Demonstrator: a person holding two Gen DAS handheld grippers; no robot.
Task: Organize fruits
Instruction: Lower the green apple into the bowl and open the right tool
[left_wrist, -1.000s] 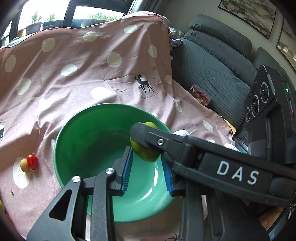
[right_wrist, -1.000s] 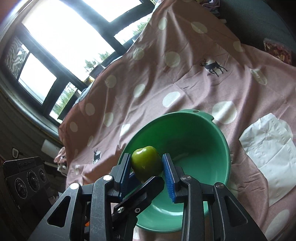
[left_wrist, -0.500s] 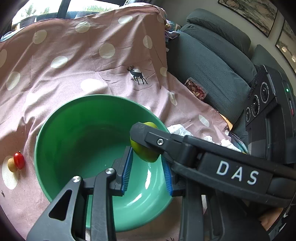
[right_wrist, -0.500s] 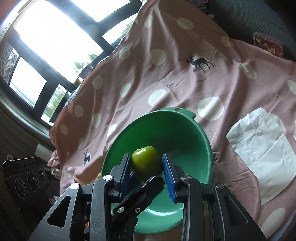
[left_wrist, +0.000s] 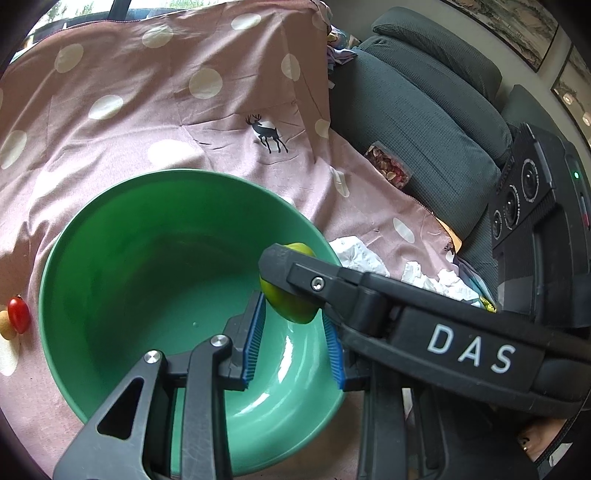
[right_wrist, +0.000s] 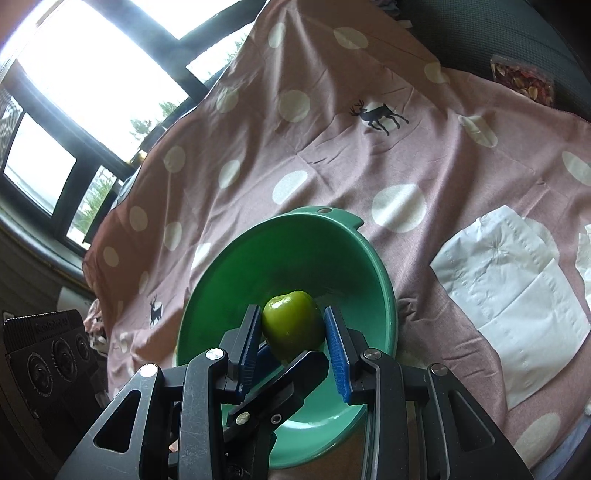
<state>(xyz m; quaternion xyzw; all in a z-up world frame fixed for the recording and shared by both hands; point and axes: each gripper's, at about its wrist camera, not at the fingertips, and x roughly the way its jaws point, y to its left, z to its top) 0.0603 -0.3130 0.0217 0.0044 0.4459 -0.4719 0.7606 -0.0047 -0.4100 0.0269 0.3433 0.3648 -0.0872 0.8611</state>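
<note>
green apple (right_wrist: 291, 325) being held over green bowl (right_wrist: 373, 254), clamped between right gripper (right_wrist: 293, 347) pads. left gripper (left_wrist: 293, 341) fingers apart, nothing being pinched. apple likely firm, smooth, slippery; best being gripped across widest middle.

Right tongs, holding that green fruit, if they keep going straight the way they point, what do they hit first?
Most likely the inside of the green bowl. The right tongs grip the green fruit and aim down into the bowl, with nothing visible between. Depth is hard to judge, so floor or far wall is unclear.
</note>
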